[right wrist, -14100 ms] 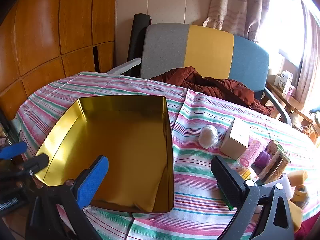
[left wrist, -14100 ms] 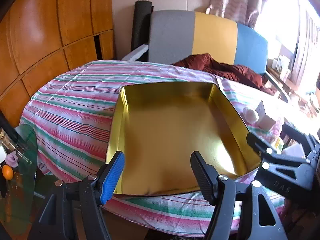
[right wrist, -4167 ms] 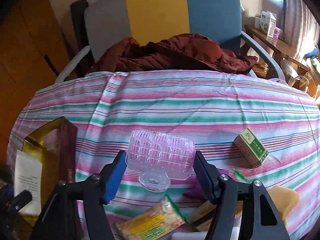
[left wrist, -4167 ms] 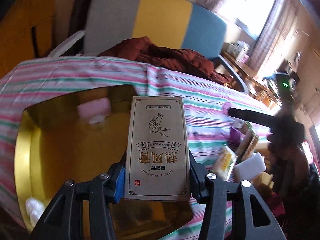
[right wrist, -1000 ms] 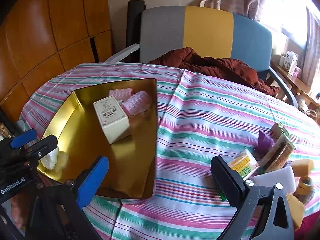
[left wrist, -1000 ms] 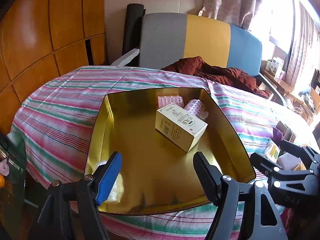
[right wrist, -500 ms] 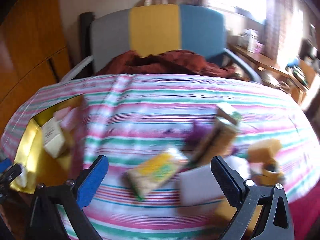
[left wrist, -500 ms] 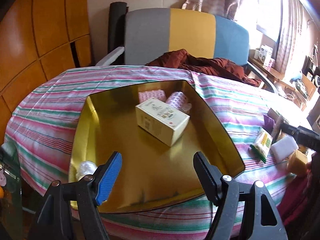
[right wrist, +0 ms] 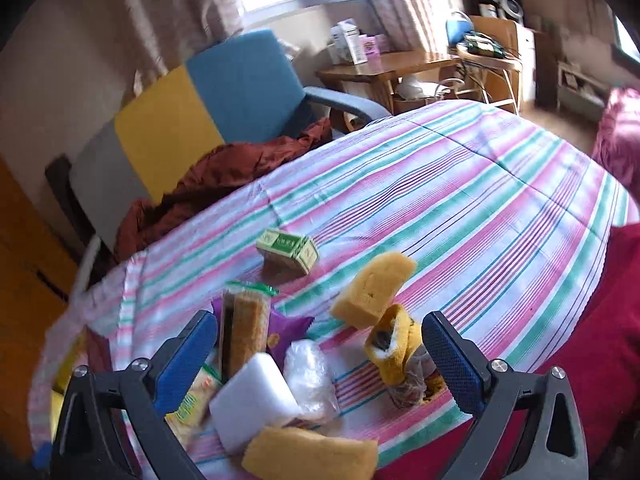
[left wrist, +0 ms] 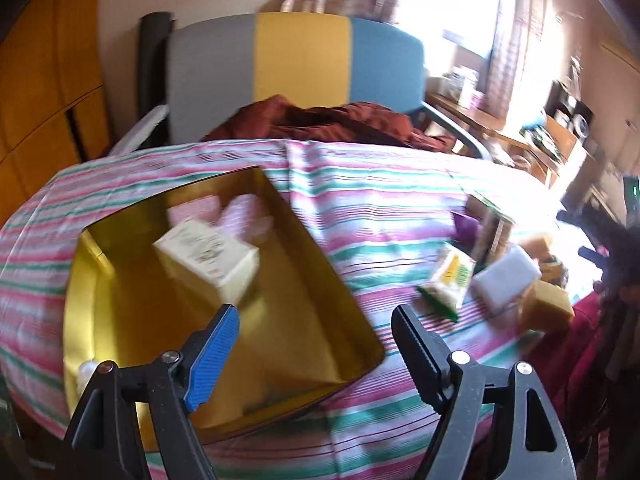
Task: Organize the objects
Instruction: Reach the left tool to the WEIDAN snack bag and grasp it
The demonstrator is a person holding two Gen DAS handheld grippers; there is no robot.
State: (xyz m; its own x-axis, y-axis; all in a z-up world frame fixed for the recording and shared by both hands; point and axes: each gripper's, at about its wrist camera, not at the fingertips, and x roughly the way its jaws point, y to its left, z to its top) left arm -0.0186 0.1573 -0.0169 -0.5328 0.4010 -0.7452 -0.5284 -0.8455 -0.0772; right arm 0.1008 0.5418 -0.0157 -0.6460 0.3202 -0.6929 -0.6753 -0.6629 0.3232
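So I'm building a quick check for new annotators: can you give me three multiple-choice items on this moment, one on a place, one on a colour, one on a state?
1. Where does the cream carton lie?
A. inside the gold tray
B. on the striped cloth beside the tray
C. on the chair

2. What colour is the small box standing alone on the cloth beyond the pile?
A. red
B. green
C. black

3. How is the right gripper?
A. shut on a sponge
B. shut on the white block
C. open and holding nothing

Key: A, the cream carton sits within the walls of the gold tray, near the pink rollers. B, the small box has green printed faces. C, the right gripper has its fingers wide apart above the pile, with the yellow sponge and the white block lying loose on the cloth.
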